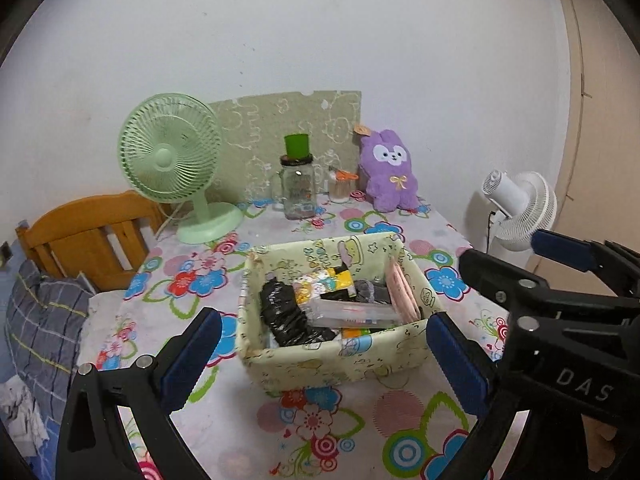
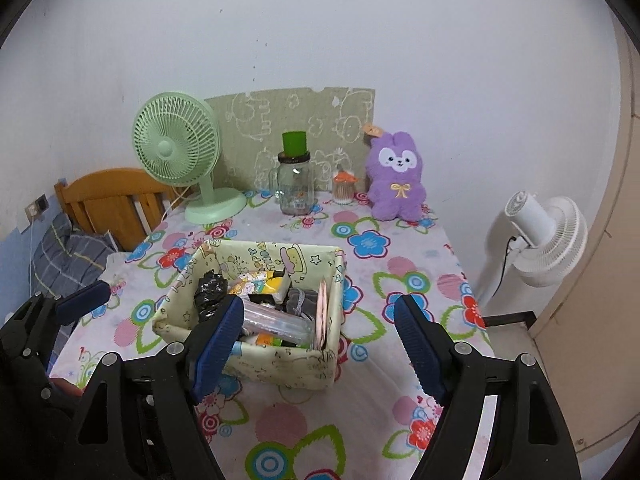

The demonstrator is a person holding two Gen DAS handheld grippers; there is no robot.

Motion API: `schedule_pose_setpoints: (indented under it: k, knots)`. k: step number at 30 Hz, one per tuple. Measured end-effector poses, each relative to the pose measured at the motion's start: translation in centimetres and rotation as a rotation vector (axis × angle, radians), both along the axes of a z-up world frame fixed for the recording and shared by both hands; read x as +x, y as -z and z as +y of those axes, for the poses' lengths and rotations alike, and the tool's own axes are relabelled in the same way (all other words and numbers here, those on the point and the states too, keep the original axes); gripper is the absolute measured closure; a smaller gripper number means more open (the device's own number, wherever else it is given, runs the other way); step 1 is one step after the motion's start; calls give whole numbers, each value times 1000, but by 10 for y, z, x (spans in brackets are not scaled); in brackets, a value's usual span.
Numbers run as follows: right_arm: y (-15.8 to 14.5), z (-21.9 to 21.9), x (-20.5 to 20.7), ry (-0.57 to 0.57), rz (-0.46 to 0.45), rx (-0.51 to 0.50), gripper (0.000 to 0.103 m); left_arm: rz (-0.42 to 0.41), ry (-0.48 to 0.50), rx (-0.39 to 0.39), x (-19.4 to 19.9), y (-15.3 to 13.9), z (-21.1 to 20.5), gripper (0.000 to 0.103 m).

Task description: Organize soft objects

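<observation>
A purple plush bunny (image 1: 390, 172) sits upright at the back right of the flowered table, against the wall; it also shows in the right wrist view (image 2: 397, 178). A pale yellow fabric box (image 1: 336, 354) stands mid-table, holding a black crumpled bag (image 1: 286, 312), packets, grey cloth and a clear tube; in the right wrist view the box (image 2: 280, 364) is low and centre. My left gripper (image 1: 320, 360) is open and empty, hovering in front of the box. My right gripper (image 2: 320, 348) is open and empty, above the box's near right side.
A green desk fan (image 1: 172, 160) stands back left. A glass jar with a green cup on top (image 1: 298, 184) and a small orange-lidded container (image 1: 342, 186) stand by the wall. A white fan (image 2: 540, 236) stands off the table's right edge. A wooden bed headboard (image 1: 88, 232) is left.
</observation>
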State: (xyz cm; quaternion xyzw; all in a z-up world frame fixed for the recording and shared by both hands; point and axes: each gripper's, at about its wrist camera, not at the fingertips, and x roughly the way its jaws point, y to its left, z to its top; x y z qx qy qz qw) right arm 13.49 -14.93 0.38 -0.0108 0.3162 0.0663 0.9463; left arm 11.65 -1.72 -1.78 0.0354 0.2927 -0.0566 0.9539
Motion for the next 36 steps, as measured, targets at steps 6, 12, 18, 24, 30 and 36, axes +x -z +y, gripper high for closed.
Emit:
schedule_pose_setpoints:
  k: [6, 12, 18, 24, 30, 36]
  knots:
    - [-11, -3, -24, 17, -40, 6, 20, -45, -20, -9, -24, -10, 7, 0]
    - [-19, -6, -47, 33, -79, 19, 17, -78, -45, -11, -47, -17, 14, 0]
    - [-26, -11, -68, 48, -117, 30, 14, -106, -80, -27, -64, -22, 25, 0]
    - [-31, -19, -86, 92, -157, 41, 12, -128, -124, -51, -80, -27, 36, 0]
    - [-30, -24, -101, 155, -191, 26, 10, -137, -135, -69, -92, -27, 40, 0]
    - [-27, -25, -110, 187, -216, 13, 10, -137, -138, -81, -95, -25, 41, 0]
